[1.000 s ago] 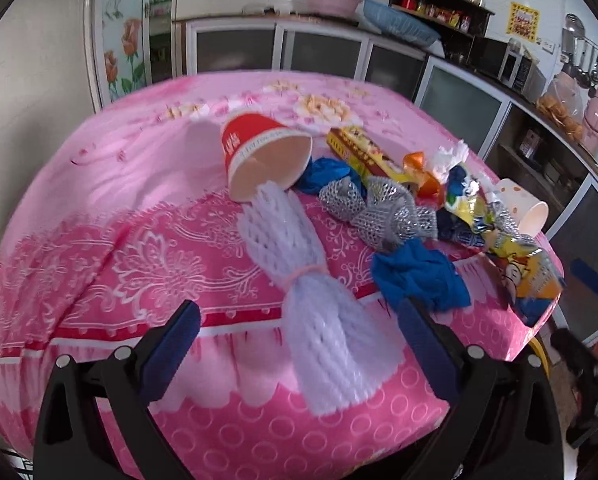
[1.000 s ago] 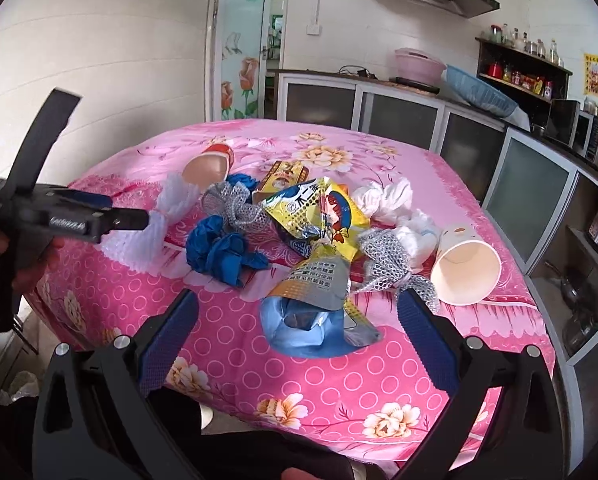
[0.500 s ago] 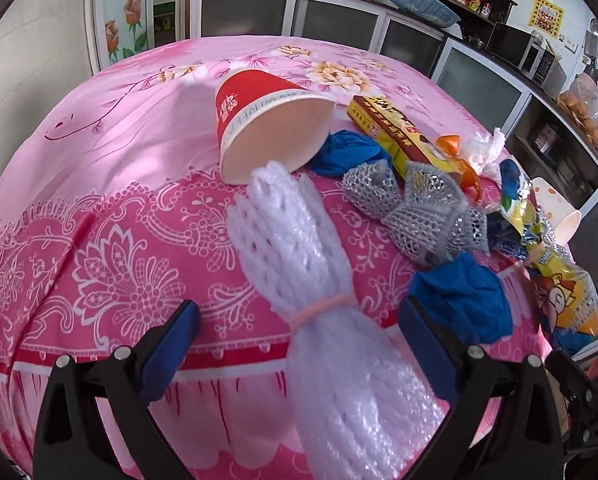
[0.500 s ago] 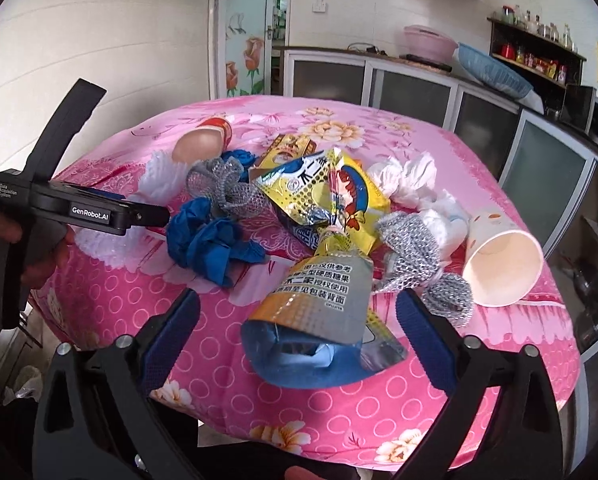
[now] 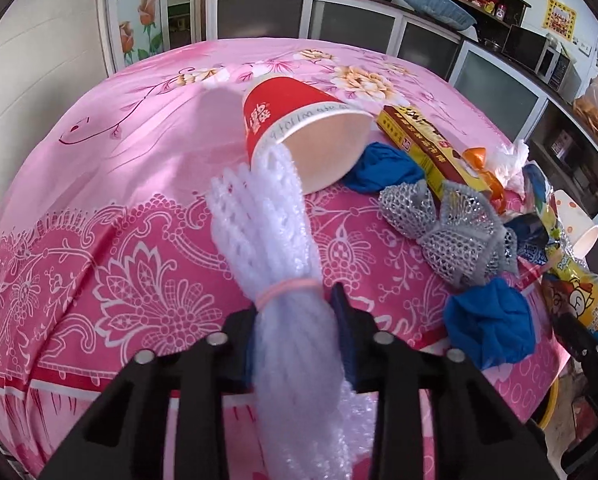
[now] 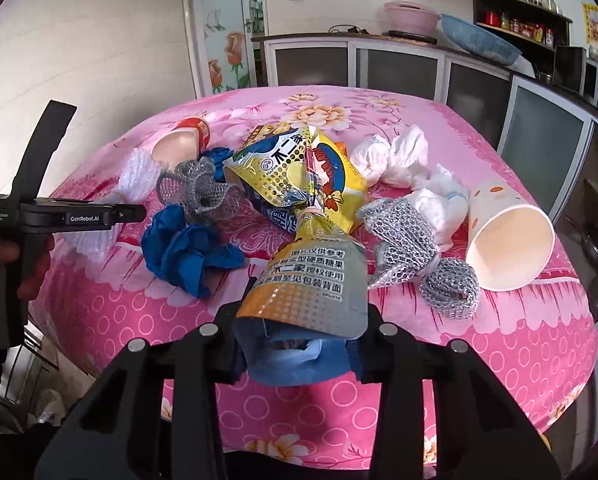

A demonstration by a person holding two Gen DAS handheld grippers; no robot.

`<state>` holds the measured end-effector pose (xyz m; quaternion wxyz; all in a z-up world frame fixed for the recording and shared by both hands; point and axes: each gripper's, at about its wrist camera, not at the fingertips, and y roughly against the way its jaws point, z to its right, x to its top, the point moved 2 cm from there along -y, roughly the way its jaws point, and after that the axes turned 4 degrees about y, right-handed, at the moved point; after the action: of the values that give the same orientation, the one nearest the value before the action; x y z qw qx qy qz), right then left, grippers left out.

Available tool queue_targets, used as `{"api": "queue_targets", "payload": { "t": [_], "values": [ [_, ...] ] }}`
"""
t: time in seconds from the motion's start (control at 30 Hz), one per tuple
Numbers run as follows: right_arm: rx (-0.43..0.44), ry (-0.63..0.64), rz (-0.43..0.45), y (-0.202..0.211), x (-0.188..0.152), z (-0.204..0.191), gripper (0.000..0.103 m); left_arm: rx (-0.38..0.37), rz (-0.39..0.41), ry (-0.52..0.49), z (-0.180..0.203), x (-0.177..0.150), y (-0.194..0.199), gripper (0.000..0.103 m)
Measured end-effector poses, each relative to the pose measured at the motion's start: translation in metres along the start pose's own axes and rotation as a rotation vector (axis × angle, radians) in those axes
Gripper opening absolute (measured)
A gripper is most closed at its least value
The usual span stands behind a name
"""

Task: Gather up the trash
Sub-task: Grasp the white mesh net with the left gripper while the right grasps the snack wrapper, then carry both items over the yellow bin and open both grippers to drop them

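**Left wrist view: first two pieces gripped, pile still on the table**

Left wrist view shows the white foam net (image 5: 277,264), bound by a pink band, lying on the pink tablecloth (image 5: 99,208) with the left gripper (image 5: 295,340) closing on it just below the band, pads against its sides. From the right wrist, the right gripper (image 6: 299,348) is closing on the blue end of the yellow snack bag (image 6: 311,280), which sits between its pads. Nothing looks collected yet. Left to gather: red cup (image 5: 295,120), white cup (image 6: 507,240), blue gloves (image 6: 187,248), grey mesh (image 6: 415,256), white tissue wads (image 6: 391,152), yellow box (image 5: 423,140). No bin is visible.
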<state>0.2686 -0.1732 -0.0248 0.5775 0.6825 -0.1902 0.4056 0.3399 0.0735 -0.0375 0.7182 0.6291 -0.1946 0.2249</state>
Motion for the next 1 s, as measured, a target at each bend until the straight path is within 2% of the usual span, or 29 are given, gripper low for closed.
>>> {"api": "queue_targets", "payload": {
  "t": [0.3,0.43,0.63,0.8,1.0],
  "values": [
    [0.004,0.015,0.070,0.028,0.004,-0.004,0.034,-0.010,0.053,-0.009,-0.006,0.002,0.032,0.024],
    [0.003,0.006,0.123,0.049,0.013,-0.001,0.034,-0.004,0.109,-0.008,-0.008,0.004,0.057,0.024],
    [-0.020,-0.034,0.146,0.074,0.008,0.011,0.034,-0.030,0.183,-0.036,0.005,0.003,0.095,0.024],
    [-0.071,-0.085,0.174,0.105,-0.007,0.032,0.034,-0.086,0.215,-0.108,0.038,-0.005,0.115,0.024],
    [-0.195,-0.163,0.191,0.158,-0.042,0.074,0.035,-0.228,0.208,-0.267,0.121,-0.022,0.120,0.024]
  ]
}}
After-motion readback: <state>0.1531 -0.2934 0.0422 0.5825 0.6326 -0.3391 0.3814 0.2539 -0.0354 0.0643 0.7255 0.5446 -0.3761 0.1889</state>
